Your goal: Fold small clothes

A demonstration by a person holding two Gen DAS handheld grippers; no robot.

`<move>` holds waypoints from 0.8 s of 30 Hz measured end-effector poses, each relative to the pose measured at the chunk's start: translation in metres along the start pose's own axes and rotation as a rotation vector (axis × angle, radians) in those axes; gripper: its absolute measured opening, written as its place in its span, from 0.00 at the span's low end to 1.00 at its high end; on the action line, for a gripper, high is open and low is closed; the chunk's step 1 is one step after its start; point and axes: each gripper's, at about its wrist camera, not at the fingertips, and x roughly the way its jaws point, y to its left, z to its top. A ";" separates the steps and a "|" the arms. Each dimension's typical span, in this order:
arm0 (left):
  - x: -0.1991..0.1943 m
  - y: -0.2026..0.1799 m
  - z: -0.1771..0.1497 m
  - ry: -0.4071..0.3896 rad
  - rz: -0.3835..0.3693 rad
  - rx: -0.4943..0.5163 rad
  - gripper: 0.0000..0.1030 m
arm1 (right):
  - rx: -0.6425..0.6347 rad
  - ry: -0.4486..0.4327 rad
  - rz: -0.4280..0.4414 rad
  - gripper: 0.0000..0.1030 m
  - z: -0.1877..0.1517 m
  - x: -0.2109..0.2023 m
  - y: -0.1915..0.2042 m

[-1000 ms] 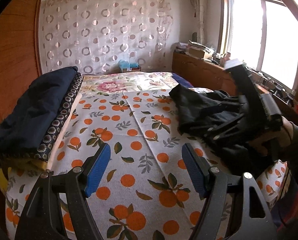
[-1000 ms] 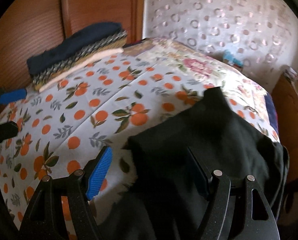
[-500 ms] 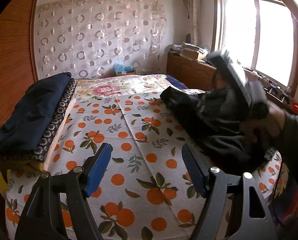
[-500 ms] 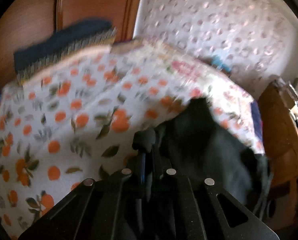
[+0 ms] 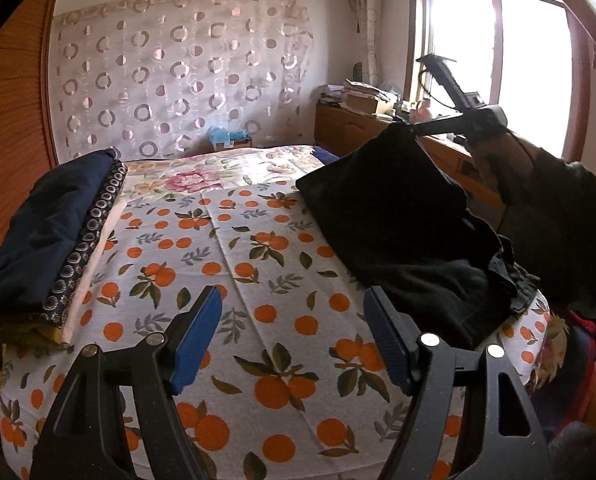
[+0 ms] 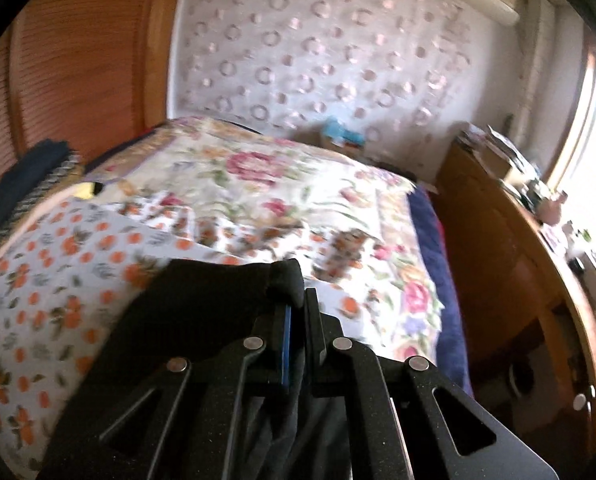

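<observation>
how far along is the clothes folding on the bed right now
Done: a stack of folded clothes sits at the bed's left edge. In hand: the right gripper, jaws shut, lifts a corner of the black garment. Left: the garment is unfolded; the left gripper hangs open.
</observation>
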 end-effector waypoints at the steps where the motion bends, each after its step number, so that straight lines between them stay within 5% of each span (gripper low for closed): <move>1: 0.000 -0.001 0.000 0.002 -0.001 0.002 0.72 | 0.015 0.021 -0.006 0.05 0.000 0.006 -0.003; 5: 0.003 -0.005 -0.001 0.011 -0.005 0.008 0.72 | 0.069 0.093 -0.069 0.05 -0.003 0.034 -0.010; 8: 0.003 -0.007 -0.001 0.016 -0.012 0.008 0.72 | 0.112 0.126 -0.117 0.20 0.001 0.042 -0.015; 14: 0.005 -0.012 -0.002 0.016 -0.023 0.008 0.72 | 0.102 0.085 -0.068 0.21 -0.002 0.017 -0.004; 24: 0.013 -0.033 -0.001 0.036 -0.056 0.037 0.72 | 0.065 0.036 0.044 0.26 -0.091 -0.052 0.020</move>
